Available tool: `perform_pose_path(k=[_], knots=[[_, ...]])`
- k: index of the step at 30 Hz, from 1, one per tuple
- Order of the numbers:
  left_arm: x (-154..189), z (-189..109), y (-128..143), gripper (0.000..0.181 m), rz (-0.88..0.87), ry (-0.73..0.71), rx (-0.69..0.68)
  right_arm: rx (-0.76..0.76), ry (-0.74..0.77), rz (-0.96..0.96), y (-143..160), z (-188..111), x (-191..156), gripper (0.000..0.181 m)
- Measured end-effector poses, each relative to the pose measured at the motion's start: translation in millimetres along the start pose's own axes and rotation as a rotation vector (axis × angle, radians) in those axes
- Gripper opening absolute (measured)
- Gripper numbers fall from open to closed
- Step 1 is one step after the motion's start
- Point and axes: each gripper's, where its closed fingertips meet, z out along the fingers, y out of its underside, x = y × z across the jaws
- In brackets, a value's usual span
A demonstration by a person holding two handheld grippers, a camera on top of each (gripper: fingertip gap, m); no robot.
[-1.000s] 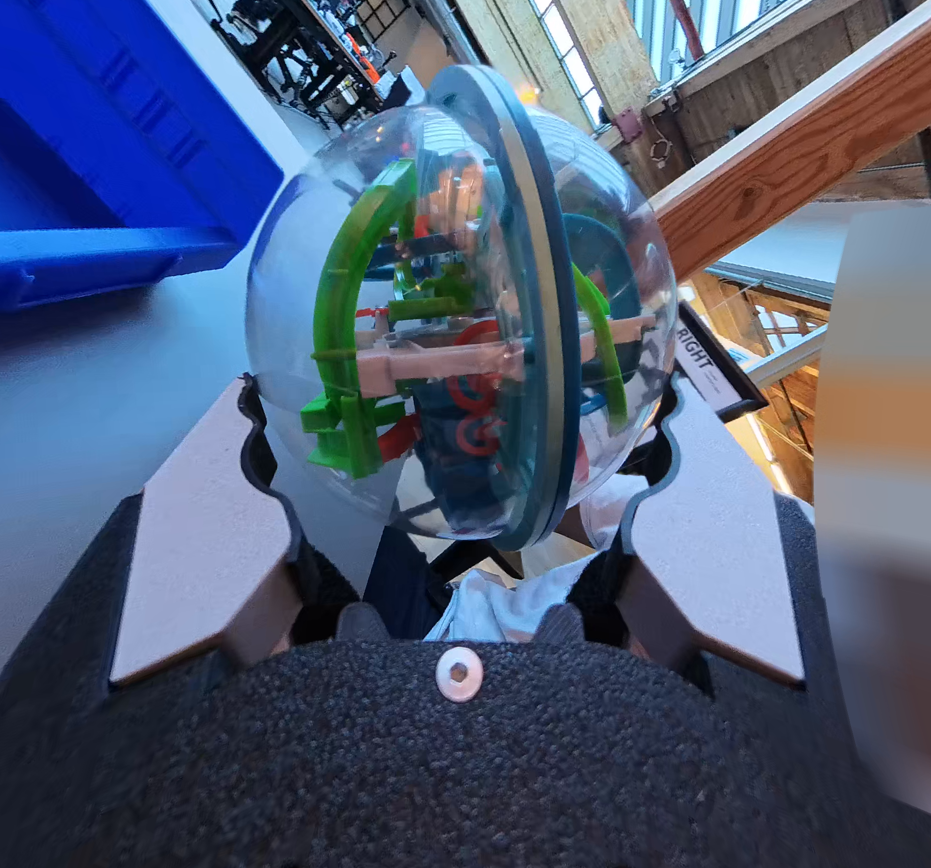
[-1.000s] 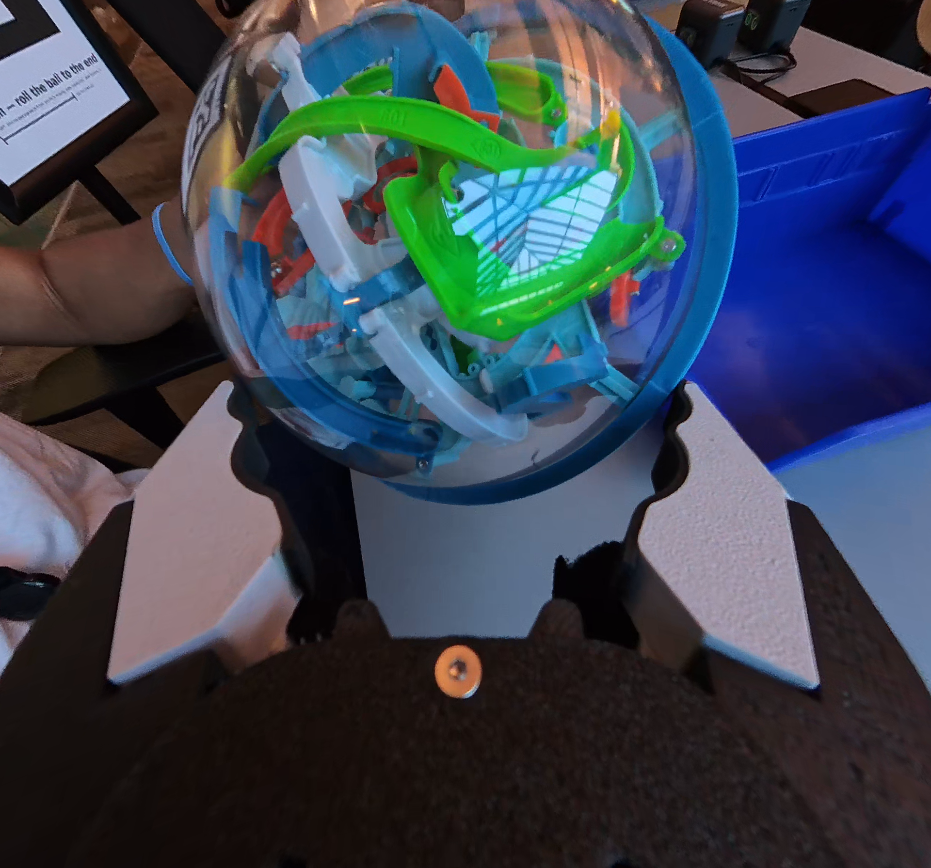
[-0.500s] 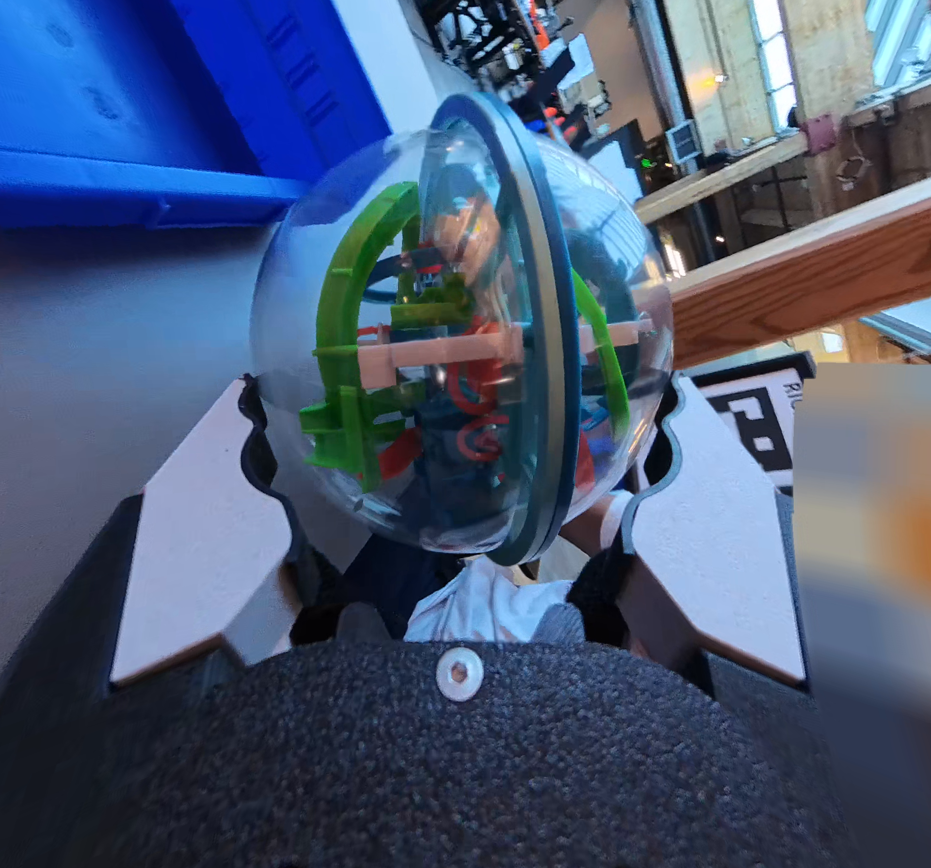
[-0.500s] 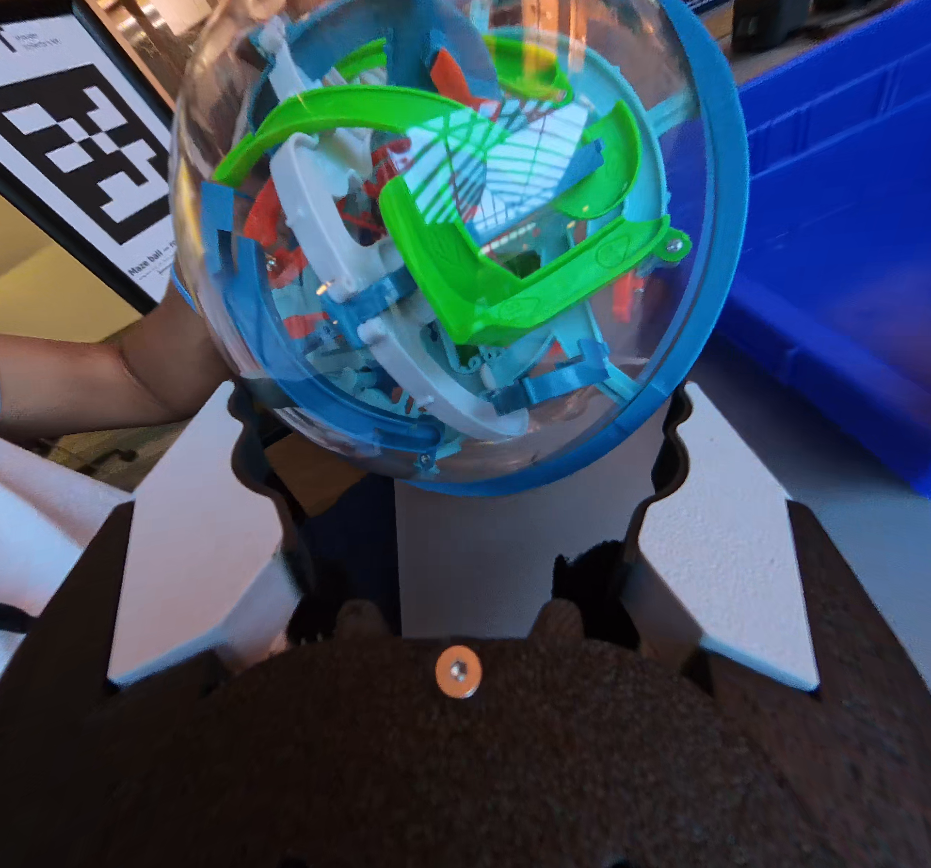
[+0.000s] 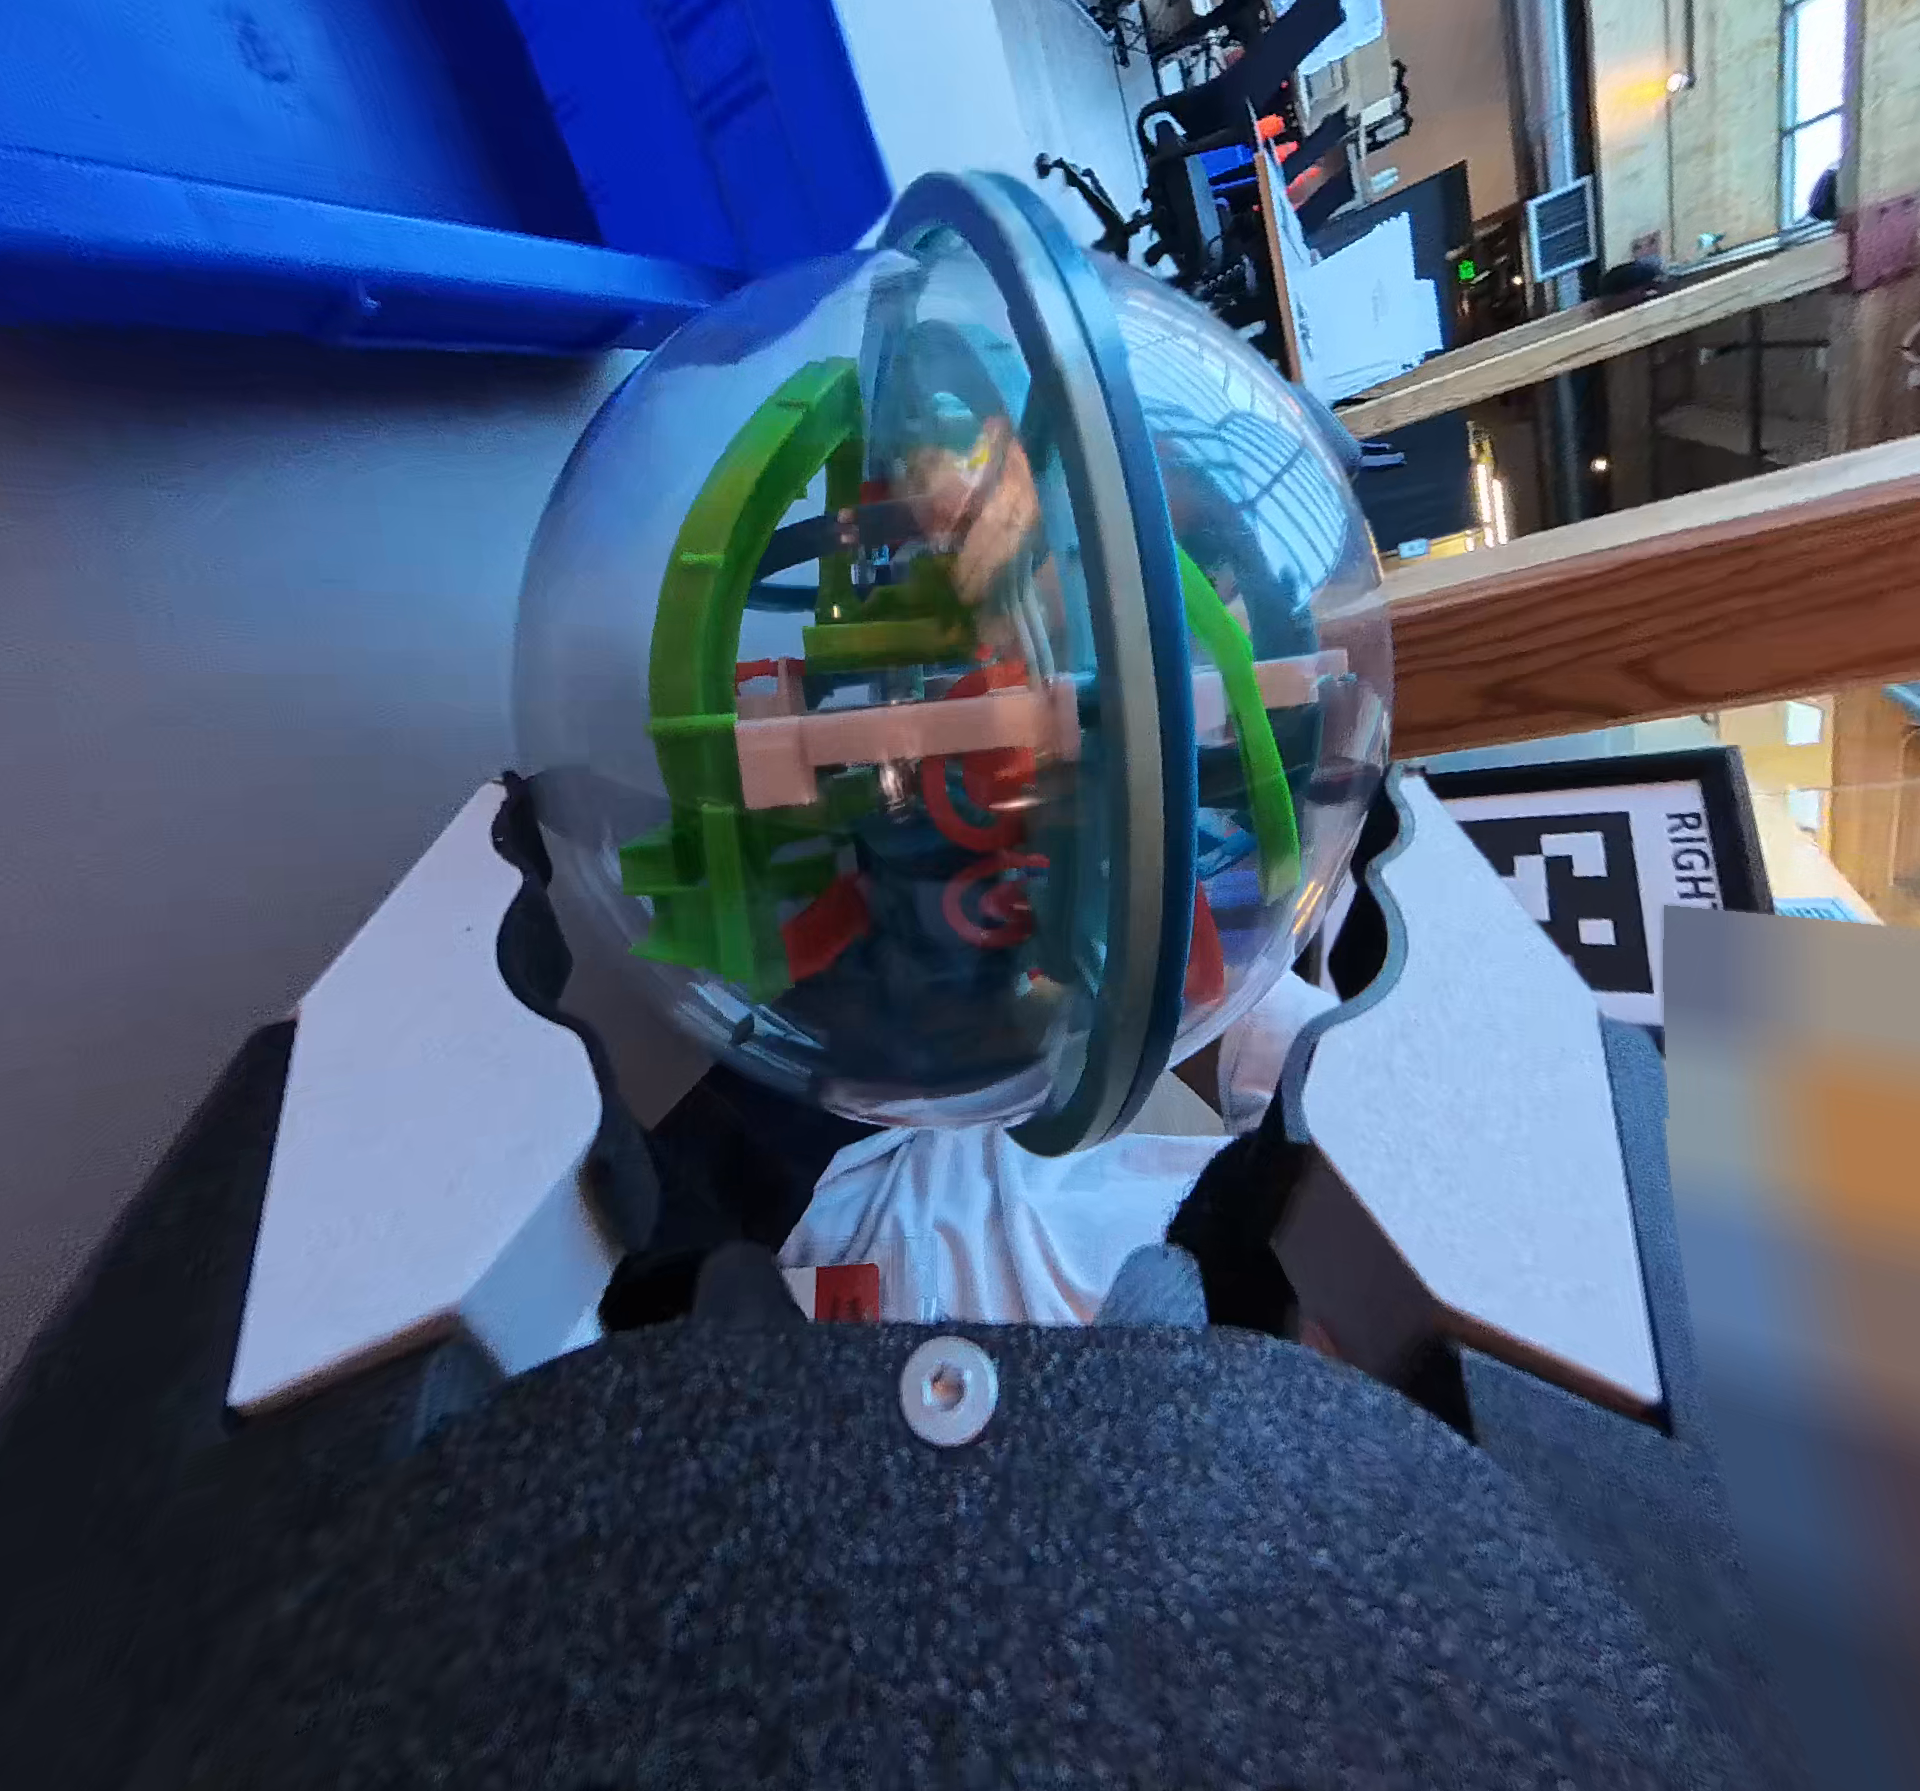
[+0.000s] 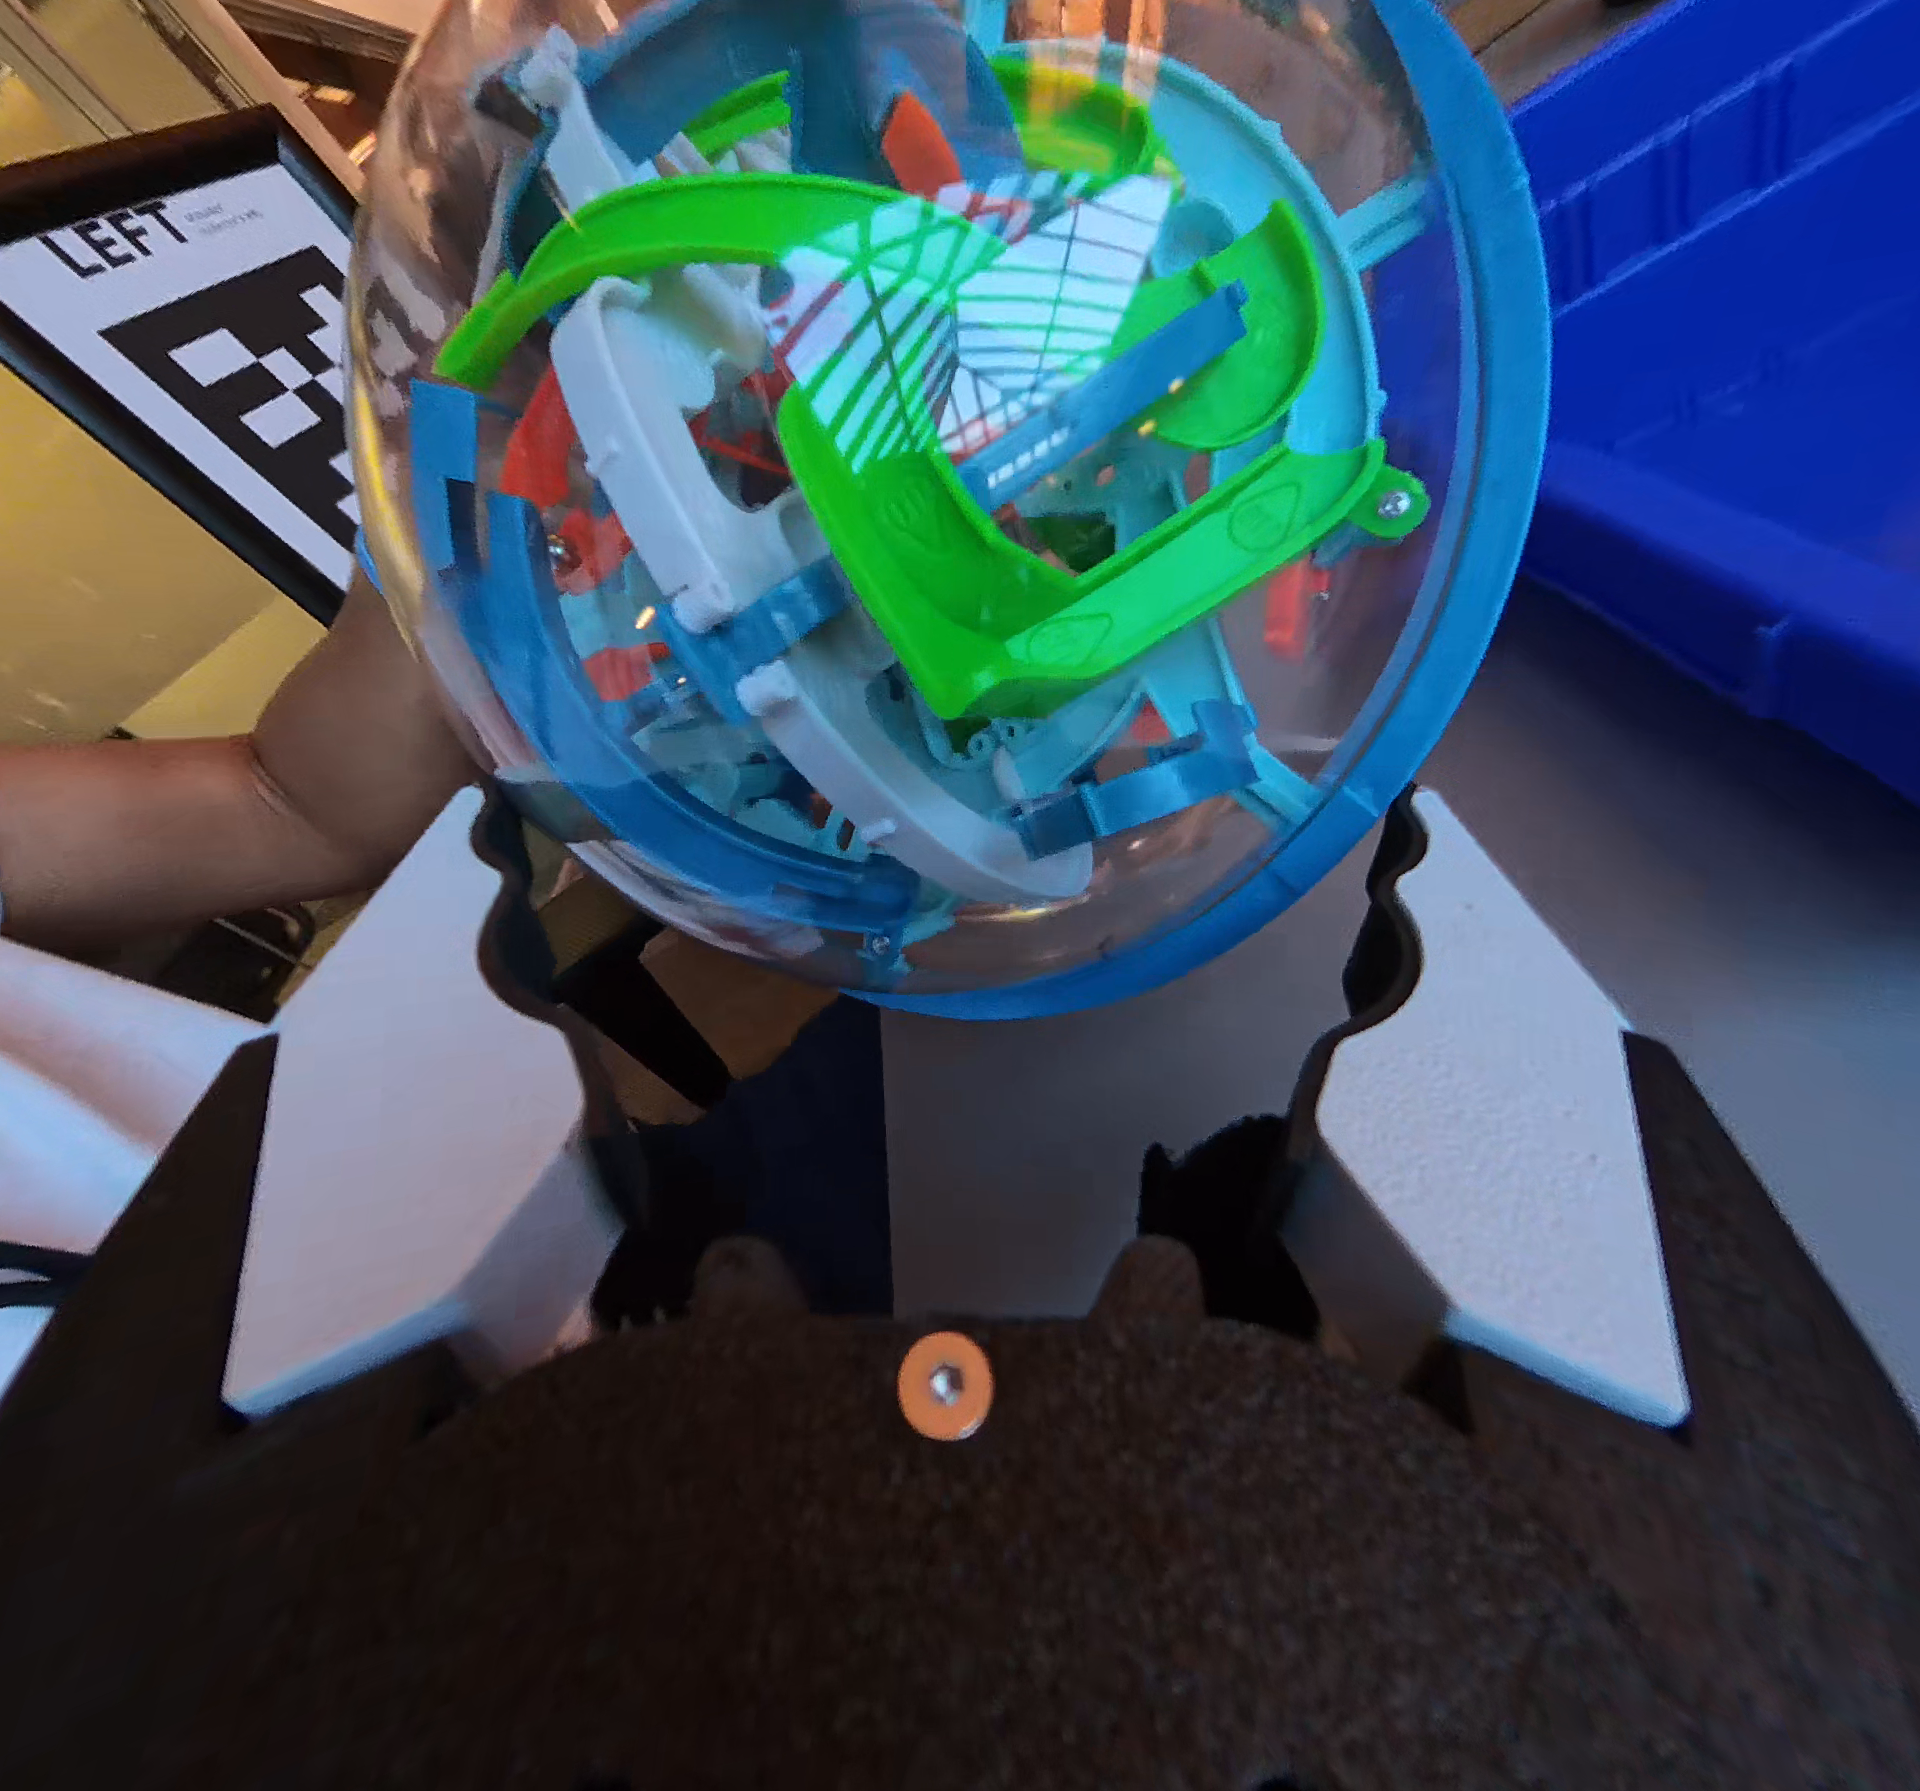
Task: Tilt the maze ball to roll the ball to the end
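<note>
The maze ball [image 5: 935, 681] is a clear sphere with a blue ring around its middle and green, white, blue and red tracks inside. It is held in the air between both grippers. My left gripper [image 5: 951, 858] is shut on it, with a finger pressing each side of the sphere. My right gripper [image 6: 940, 837] is shut on the same maze ball [image 6: 935, 453], gripping its lower half. In the left wrist view the ring stands nearly upright. In the right wrist view it runs down the right side. I cannot pick out the small rolling ball.
A blue plastic bin [image 5: 312, 79] stands on the grey table [image 5: 208, 650] and also shows in the right wrist view [image 6: 1714, 391]. A framed black-and-white marker sign [image 5: 1590, 889] [image 6: 208, 349], a wooden beam [image 5: 1662, 598] and a person's forearm [image 6: 208, 827] are nearby.
Both grippers have turned together with the maze ball still held. The background has swung round: the bin has moved up in the left view and the marker sign has come further into both views.
</note>
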Motion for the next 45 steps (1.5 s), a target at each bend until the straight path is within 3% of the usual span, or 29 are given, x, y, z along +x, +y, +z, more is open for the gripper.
perform_pose_path(k=[5, 11, 22, 26, 36, 45], knots=[[-4, -2, -3, 0.148, 0.056, -0.128, -0.023, -0.032, -0.035, 0.028, 16, 13, 1, 0.154], [-7, -2, -2, 0.149, 0.029, -0.161, -0.063, -0.028, -0.057, 0.075, 20, 17, -1, 0.154], [-17, 7, 15, 0.148, -0.266, 0.103, -0.065, -0.126, 0.025, 0.254, 16, -5, -7, 0.154], [-27, 8, 21, 0.148, -0.317, 0.078, -0.058, -0.13, -0.014, 0.299, 25, 0, -4, 0.153], [-20, -8, 17, 0.149, -0.208, -0.125, -0.09, -0.089, -0.124, 0.269, 31, 19, -13, 0.153], [-18, 1, 21, 0.149, -0.346, 0.055, -0.092, -0.063, -0.043, 0.339, 14, 2, -10, 0.154]])
